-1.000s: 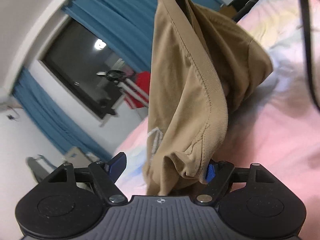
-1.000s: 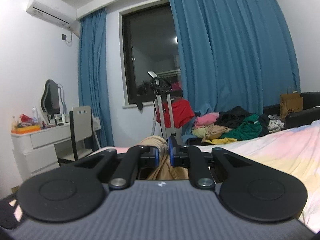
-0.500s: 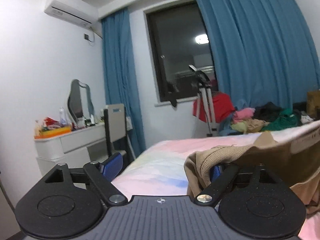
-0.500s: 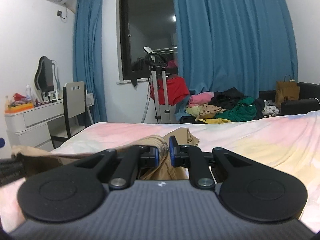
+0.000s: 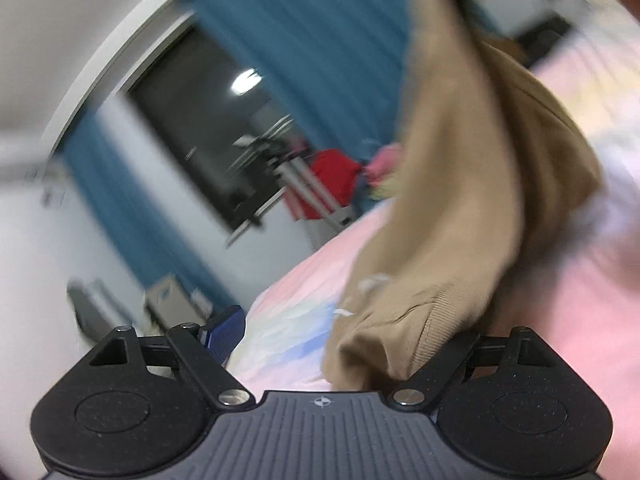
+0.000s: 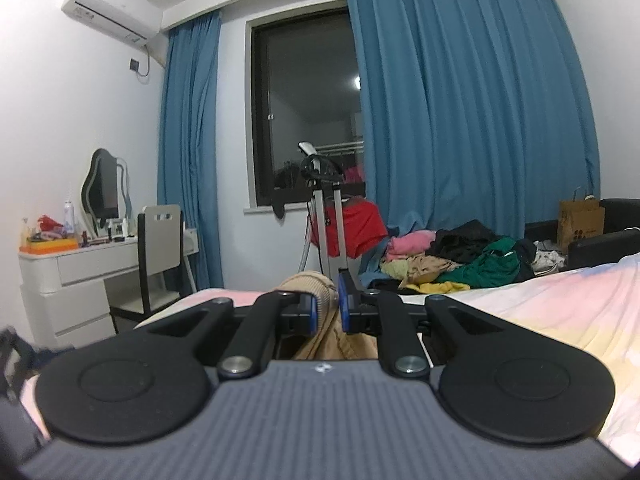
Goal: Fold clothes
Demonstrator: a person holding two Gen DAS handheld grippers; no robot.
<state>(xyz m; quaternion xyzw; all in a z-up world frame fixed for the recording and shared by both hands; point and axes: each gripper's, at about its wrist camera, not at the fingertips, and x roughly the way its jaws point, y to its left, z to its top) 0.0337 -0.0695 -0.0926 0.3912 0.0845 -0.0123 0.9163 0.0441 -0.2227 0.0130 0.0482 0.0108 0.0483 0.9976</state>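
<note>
- The right gripper (image 6: 328, 310) has its jaws nearly closed, pinching a ribbed edge of the tan garment (image 6: 316, 284) between the blue pads.
- From that pinch the tan garment (image 5: 460, 200) hangs down in a long fold toward the pink sheet of the bed (image 5: 568, 320), as the blurred left wrist view shows.
- The left gripper (image 5: 344, 334) stands with its jaws wide apart. The garment's lower ribbed hem bunches between them, lying against the right-hand finger; the left blue pad (image 5: 226, 326) is clear of the cloth, so nothing is clamped.
- The bed (image 6: 560, 304) carries a pastel sheet of pink, yellow and blue.
- Past the far edge of the bed a pile of clothes (image 6: 452, 260) lies on the floor below the blue curtain (image 6: 472, 100).
- A metal stand (image 6: 324, 216) with a red cloth is before the dark window (image 6: 308, 112).
- A white desk (image 6: 72, 272) and a chair (image 6: 160, 240) stand by the left wall.
</note>
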